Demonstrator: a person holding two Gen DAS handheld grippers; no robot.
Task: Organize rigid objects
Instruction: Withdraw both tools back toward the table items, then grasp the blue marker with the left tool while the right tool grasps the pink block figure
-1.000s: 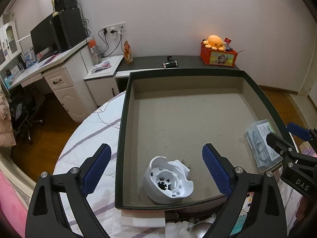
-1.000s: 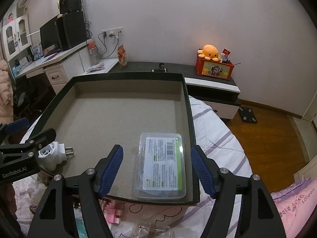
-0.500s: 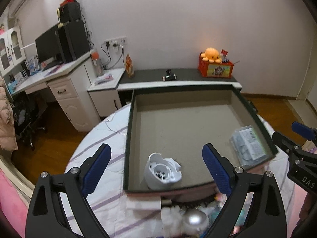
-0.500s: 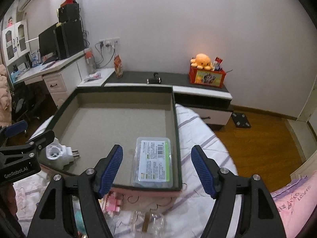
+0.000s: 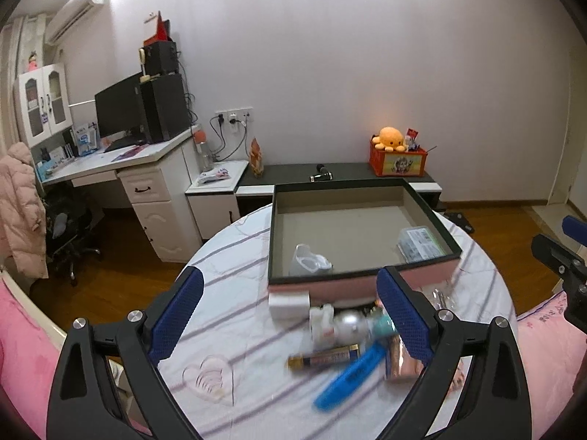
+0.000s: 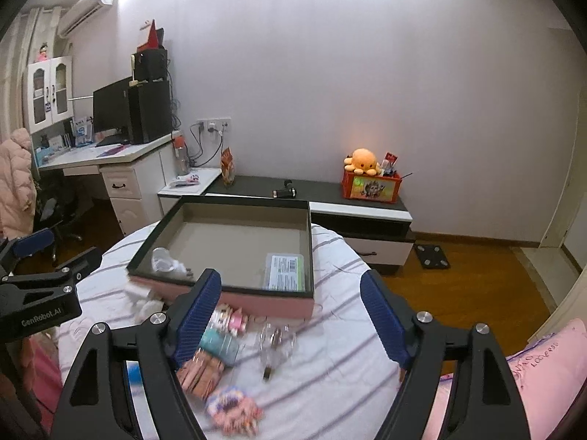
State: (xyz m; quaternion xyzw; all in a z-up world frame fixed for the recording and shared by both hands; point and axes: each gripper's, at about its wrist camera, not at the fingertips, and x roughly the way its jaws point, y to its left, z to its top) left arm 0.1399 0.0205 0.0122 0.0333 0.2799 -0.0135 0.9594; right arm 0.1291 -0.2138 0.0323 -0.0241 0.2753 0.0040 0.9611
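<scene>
Pink-sided tray (image 5: 361, 286) on our striped bench (image 5: 234, 315) holds a white plug (image 5: 307, 259) and clear case (image 6: 286, 272); our left gripper (image 5: 290, 315) and right gripper (image 6: 291, 310) fingers spread apart, empty.

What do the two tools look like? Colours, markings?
Both alike: black angular plastic frames with silver screw heads and blue textured finger pads. The left tool carries white "GenRobot.AI" lettering on its side. No cables or sleeves are visible. The right tool matches it.
</scene>
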